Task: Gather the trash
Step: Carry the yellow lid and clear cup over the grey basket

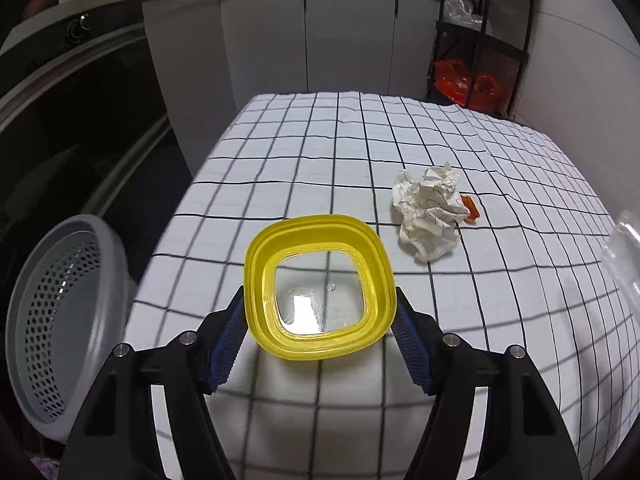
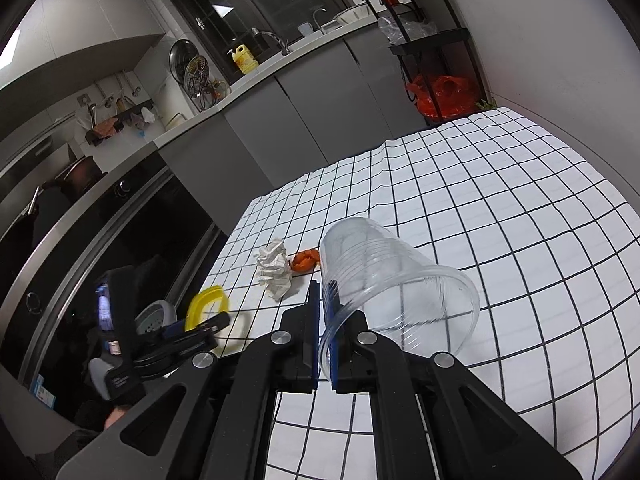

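Note:
A square yellow lid (image 1: pixel 260 280) with a clear centre sits between the blue pads of my left gripper (image 1: pixel 320 292), which press on its two sides; it hangs just above the checked tablecloth (image 1: pixel 320 152), near the left edge. The right wrist view shows the same lid (image 2: pixel 200 300) in the left gripper (image 2: pixel 200 328). My right gripper (image 2: pixel 323 292) is shut on the rim of a clear plastic cup (image 2: pixel 384 276) lying tilted, mouth toward the camera. A crumpled paper ball (image 1: pixel 430 212) (image 2: pixel 274 270) and an orange scrap (image 1: pixel 470 208) (image 2: pixel 305 260) lie on the cloth beyond.
A grey perforated basket (image 1: pixel 60 312) (image 2: pixel 156 316) stands on the floor left of the table, below its edge. A dark oven front lies further left. Grey cabinets run along the back, and a black shelf with a red bag (image 1: pixel 468 80) stands at the far right.

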A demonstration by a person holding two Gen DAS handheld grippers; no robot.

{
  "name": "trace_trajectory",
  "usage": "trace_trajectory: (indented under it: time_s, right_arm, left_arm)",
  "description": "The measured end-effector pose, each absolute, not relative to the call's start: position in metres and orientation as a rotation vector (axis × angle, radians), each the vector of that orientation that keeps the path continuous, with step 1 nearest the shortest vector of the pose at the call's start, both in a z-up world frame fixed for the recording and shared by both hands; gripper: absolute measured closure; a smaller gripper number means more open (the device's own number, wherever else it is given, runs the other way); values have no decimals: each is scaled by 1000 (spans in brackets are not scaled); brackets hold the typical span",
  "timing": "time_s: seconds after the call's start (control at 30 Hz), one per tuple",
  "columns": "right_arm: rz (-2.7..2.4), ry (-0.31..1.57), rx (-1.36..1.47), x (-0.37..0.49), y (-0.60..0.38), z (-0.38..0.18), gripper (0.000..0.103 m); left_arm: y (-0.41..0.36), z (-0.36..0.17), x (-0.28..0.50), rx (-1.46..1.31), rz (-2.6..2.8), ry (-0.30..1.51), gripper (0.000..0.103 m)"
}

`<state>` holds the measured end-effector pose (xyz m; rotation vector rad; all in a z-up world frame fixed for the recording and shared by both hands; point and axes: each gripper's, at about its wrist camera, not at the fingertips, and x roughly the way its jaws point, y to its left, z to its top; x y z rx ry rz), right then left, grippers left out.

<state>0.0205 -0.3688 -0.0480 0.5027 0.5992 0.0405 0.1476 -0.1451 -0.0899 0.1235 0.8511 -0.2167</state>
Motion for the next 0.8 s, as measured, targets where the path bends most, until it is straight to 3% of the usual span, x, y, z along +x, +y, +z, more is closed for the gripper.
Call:
trace_trajectory:
  time_s: [0.27, 0.8]
  right_arm:
    - [98, 627, 464, 26, -323, -46, 99]
    - [318, 702, 307, 67, -120, -25, 99]
  left_arm:
    - [-91, -58, 109, 115, -229, 775, 36]
    - [83, -33, 98, 71, -141, 685, 36]
